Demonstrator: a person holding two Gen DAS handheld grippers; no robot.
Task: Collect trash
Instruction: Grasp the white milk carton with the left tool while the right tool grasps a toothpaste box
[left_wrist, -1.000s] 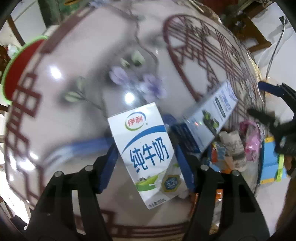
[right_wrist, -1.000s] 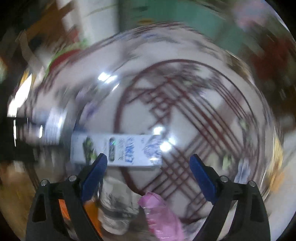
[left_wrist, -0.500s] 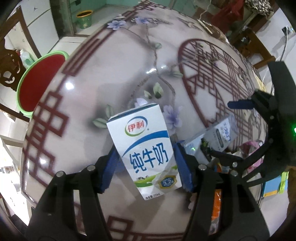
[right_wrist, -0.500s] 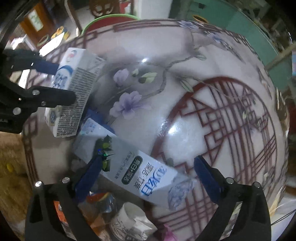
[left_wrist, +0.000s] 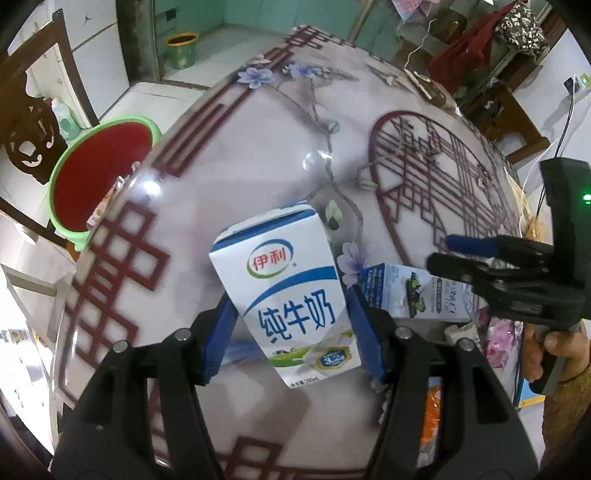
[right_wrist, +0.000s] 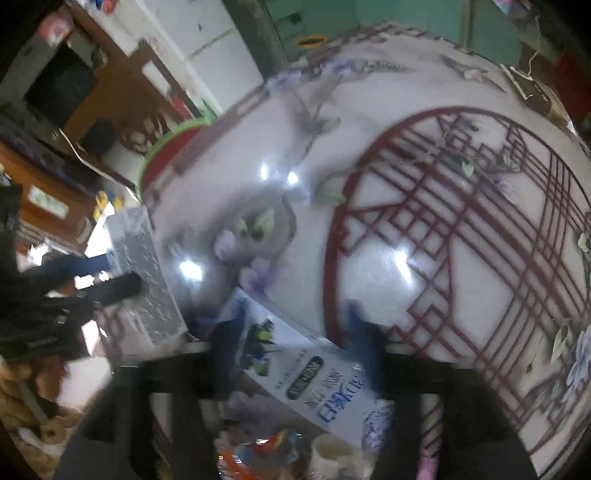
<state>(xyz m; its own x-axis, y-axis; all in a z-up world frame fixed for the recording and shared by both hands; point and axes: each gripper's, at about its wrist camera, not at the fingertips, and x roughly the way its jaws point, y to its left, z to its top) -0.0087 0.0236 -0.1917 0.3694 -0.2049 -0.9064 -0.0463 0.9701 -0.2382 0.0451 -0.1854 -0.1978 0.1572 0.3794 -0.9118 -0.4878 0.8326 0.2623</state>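
Observation:
My left gripper (left_wrist: 290, 332) is shut on a white and blue milk carton (left_wrist: 286, 295) and holds it above the round patterned table (left_wrist: 258, 166). The carton also shows in the right wrist view (right_wrist: 147, 280), at the left. My right gripper (right_wrist: 295, 350) is closed around a long blue and white box (right_wrist: 310, 373) lying at the table's near edge; this view is blurred. The box (left_wrist: 417, 295) and the right gripper (left_wrist: 480, 258) also show at the right of the left wrist view.
A green basin with a red inside (left_wrist: 96, 173) stands on the floor left of the table. A paper cup (right_wrist: 332, 454), pink wrapper (left_wrist: 498, 343) and orange packet (left_wrist: 432, 417) lie near the table's front edge. A wooden chair (left_wrist: 33, 122) stands at the far left.
My right gripper has closed in on the long box. My left gripper has risen and pulled back with the milk carton, showing more of the table and basin.

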